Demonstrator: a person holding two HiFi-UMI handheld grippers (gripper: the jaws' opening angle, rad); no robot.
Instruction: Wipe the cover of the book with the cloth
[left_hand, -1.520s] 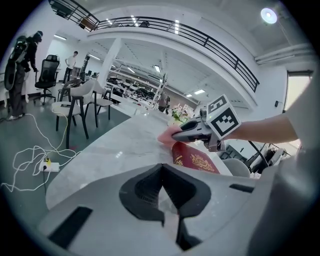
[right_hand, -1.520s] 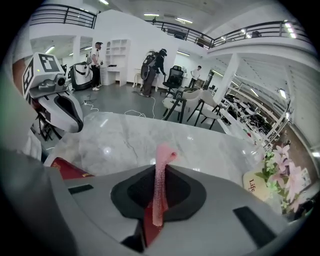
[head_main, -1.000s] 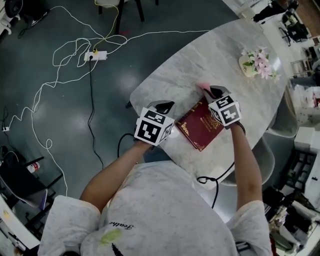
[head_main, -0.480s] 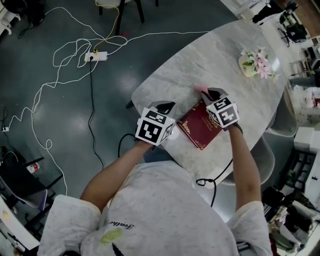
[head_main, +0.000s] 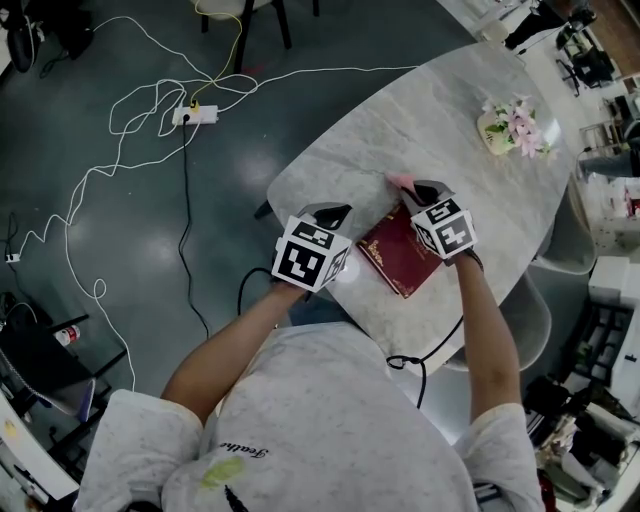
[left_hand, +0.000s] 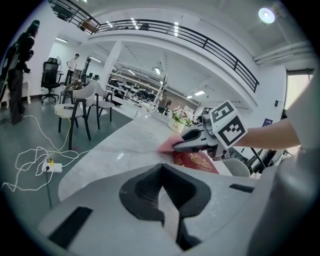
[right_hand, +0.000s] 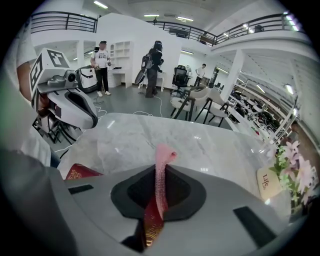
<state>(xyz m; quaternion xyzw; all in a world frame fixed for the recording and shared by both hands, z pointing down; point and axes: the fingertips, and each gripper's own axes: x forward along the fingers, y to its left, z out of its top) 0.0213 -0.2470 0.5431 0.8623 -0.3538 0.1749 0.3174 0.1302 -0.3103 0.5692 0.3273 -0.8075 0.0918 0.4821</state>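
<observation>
Right gripper view: right tool (right_hand: 159, 172) clamps cloth (right_hand: 162, 157) over book (right_hand: 80, 172).

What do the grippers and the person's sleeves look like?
The left hand-held gripper and the right hand-held gripper are grey with black-lined jaws, each carrying a white cube of black square markers. Black cables trail from both. Sleeves: short, pale grey.

The book (head_main: 402, 255) is dark red with gold swirls on the cover. The cloth (head_main: 402, 181) is pink. The table (head_main: 420, 110) is white with grey marble lines. The left gripper (head_main: 328, 212) and the right gripper (head_main: 424, 189) each have a cube with black and white squares. The flowers (head_main: 520, 125) are pink and white. The floor (head_main: 120, 250) is dark grey, with white cables (head_main: 110, 160) and one yellow cable (head_main: 228, 50). The shirt (head_main: 320, 420) is light grey with tiny specks.
</observation>
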